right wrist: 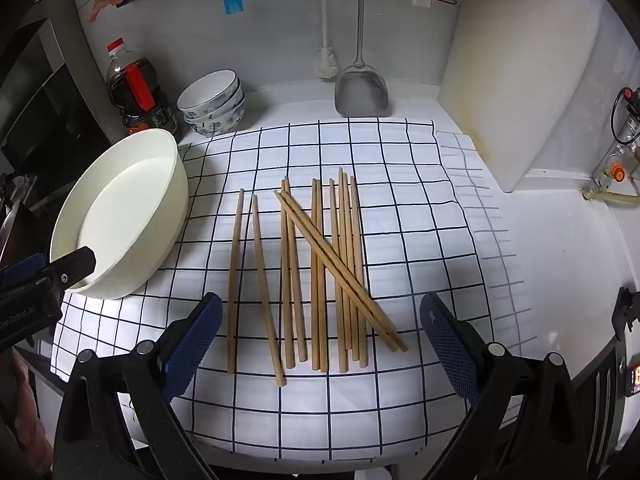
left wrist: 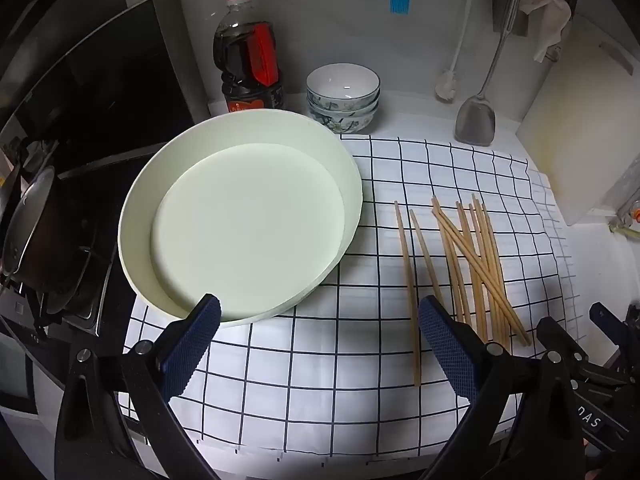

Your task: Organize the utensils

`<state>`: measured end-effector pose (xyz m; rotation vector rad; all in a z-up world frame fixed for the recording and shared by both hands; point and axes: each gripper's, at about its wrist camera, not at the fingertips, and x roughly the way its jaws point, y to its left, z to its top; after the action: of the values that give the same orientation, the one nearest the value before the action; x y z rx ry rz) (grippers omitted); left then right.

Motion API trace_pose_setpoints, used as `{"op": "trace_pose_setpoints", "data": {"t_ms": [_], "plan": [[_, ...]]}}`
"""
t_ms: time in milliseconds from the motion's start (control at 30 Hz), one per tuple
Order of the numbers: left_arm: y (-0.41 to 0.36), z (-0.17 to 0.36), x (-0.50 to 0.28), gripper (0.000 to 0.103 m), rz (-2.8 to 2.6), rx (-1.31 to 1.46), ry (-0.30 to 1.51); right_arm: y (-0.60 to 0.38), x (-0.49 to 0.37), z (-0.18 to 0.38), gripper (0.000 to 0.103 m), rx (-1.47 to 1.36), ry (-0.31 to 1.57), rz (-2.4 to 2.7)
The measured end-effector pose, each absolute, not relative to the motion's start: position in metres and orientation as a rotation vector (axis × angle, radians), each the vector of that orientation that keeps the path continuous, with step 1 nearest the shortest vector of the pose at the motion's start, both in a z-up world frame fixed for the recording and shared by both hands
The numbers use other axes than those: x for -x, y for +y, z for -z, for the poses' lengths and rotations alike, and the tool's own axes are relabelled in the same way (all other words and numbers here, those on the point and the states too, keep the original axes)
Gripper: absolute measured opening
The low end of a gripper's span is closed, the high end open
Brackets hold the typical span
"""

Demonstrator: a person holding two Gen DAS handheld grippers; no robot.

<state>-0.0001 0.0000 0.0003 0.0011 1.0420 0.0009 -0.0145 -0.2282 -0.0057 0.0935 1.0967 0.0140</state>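
Wooden chopsticks [right wrist: 320,272] lie loose on checked cloth [right wrist: 400,220], perhaps twelve.

matt wooden chopsticks [right wrist: 316,276] lie on a checked cloth [right wrist: 400,240]; the round tray [left wrist: 240,224] looks smooth matt plastic, the spatula [right wrist: 362,92] dull brushed metal.

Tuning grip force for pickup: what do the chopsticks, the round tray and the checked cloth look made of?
Chopsticks: likely bamboo or wood, matte tan, no shine.
Round tray: pale cream, smooth, thin-walled; plastic or coated paperboard, cannot tell which.
Checked cloth: woven fabric, white with dark grid, soft wrinkles at its edge.
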Motion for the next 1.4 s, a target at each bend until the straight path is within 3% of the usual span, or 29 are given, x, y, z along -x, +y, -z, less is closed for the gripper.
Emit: {"op": "trace_pose_setpoints", "data": {"t_ms": [1400], "plan": [[0.0076, -0.0066, 0.0001, 0.097, -0.032, -0.029, 1.037, -0.2274, 0.0169, 0.003, 0.094, -0.098, 1.085, -0.018]]}}
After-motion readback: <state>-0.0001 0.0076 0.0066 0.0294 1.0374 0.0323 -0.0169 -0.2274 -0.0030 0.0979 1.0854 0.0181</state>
